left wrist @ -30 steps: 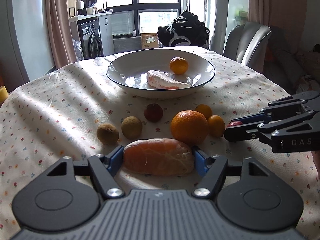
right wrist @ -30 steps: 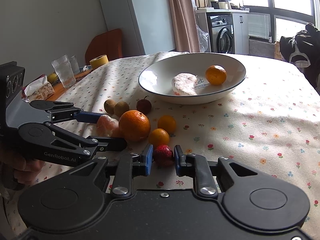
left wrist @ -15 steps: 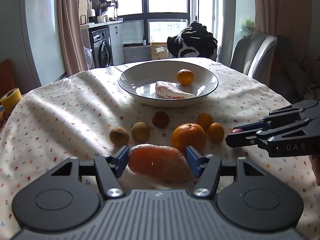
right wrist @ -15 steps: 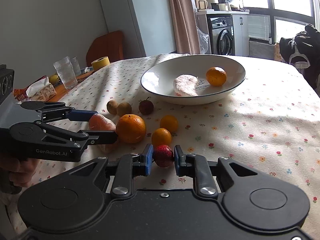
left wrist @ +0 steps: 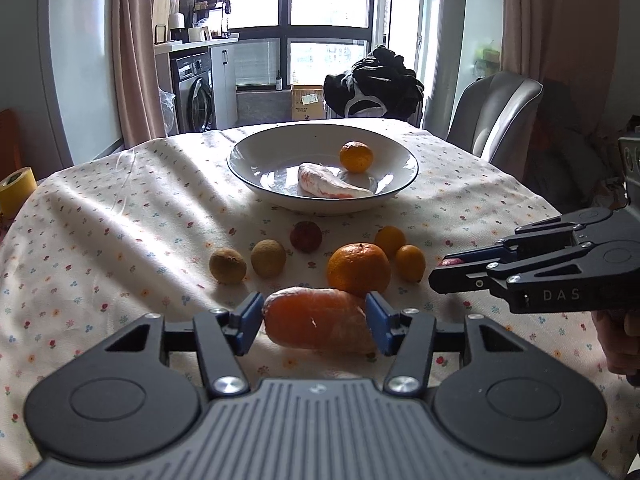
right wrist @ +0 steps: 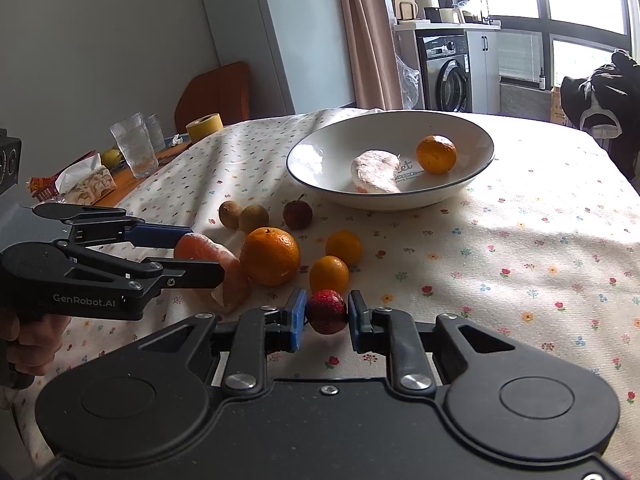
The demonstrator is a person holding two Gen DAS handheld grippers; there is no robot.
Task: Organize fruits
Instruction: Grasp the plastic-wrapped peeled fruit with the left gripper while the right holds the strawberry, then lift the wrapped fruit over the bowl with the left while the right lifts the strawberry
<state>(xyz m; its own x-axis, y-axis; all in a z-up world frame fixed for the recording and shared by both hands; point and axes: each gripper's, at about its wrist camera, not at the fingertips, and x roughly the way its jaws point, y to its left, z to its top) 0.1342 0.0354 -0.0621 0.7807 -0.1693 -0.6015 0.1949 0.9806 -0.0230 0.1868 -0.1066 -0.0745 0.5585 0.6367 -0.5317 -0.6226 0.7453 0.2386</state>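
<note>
**Blue pads pinching fruit on both sides**

Blue pads of my left gripper (left wrist: 312, 322) press on both ends of a peeled segment (left wrist: 318, 320), low in the centre of the left view; in the right view the same segment (right wrist: 214, 266) sits at middle left, between the left gripper's (right wrist: 200, 254) fingers. Whether it clears the cloth I cannot tell. My right gripper (right wrist: 323, 314) pinches a small red fruit (right wrist: 326, 311) between its pads, low centre of its own view; from the left view the right gripper (left wrist: 448, 272) enters at the right edge, with only a sliver of red fruit (left wrist: 450, 262) showing between its tips.

Just beyond the left jaws lies a big orange (left wrist: 359, 268), close behind the segment. Right of it are two small oranges (left wrist: 400, 250), one behind the other. To the left are two brown fruits (left wrist: 248, 262) side by side and a dark red fruit (left wrist: 306, 237) further back. All rest on the flowered cloth (left wrist: 120, 240).

Higher, at frame centre, stands the white bowl (left wrist: 248, 160), holding a pale peeled segment (left wrist: 326, 188) and one small orange (left wrist: 356, 156), apart from each other.

A hand (right wrist: 28, 338) grips the left handle at the lower left of the right view.
</note>
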